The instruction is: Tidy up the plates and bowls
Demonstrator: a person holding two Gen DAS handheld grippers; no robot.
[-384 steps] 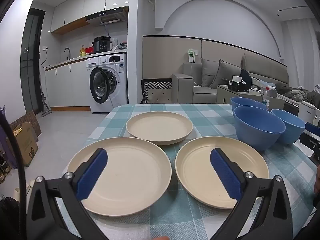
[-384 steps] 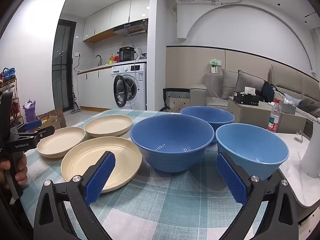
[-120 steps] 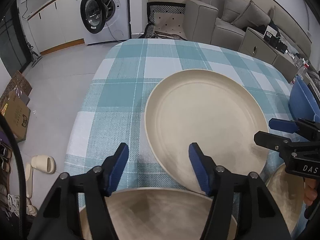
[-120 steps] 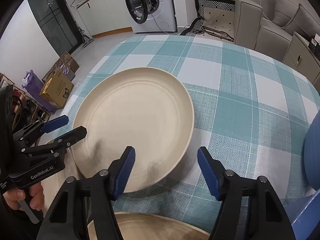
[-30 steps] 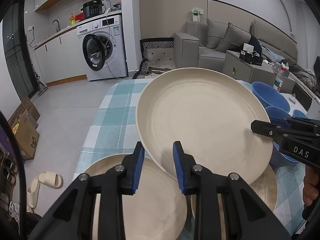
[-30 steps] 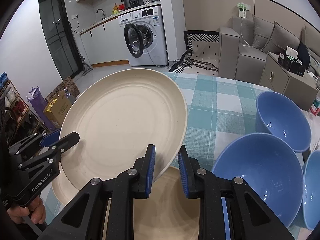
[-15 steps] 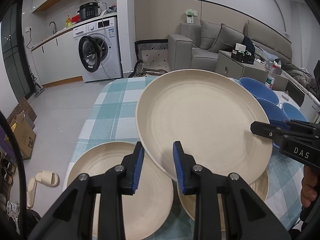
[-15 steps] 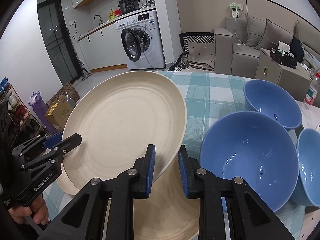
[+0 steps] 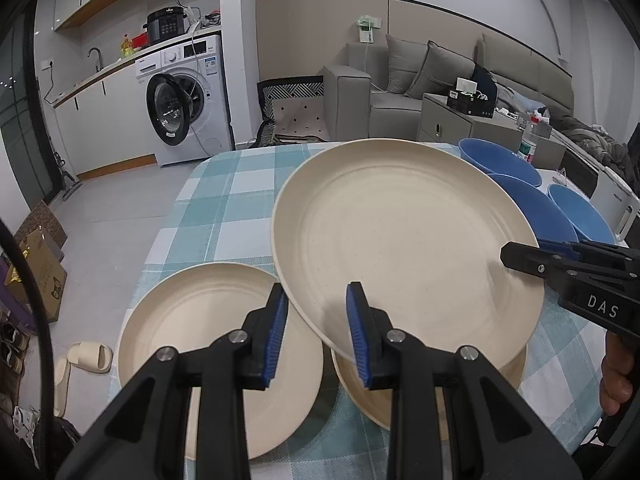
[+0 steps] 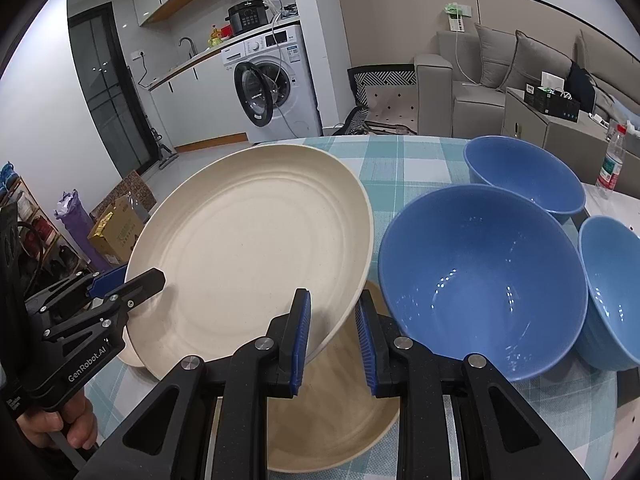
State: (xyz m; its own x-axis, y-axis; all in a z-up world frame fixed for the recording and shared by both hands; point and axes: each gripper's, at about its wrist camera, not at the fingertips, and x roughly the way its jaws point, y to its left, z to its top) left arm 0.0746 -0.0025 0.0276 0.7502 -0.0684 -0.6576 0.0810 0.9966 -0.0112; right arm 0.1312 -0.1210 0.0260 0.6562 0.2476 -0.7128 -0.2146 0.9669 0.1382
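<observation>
Checked tablecloth (image 9: 224,216), open washing machine (image 9: 180,104), grey sofa (image 9: 400,80), plastic bottle (image 10: 610,160), slippers (image 9: 86,356)

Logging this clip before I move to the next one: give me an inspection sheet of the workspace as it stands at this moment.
Surface: table under a teal and white checked cloth.
Job's things: round cream plate held tilted in the air; two more cream plates lie flat, the left plate and the right plate, the latter under the held one; three blue bowls to the right.
Clutter: nothing seen on the cloth.
Grippers: left gripper and right gripper each shut on the held plate's rim, at opposite sides.
Cables: black cable at the left edge.
Surroundings: white washing machine, door open; grey sofa; cardboard boxes on the floor.
</observation>
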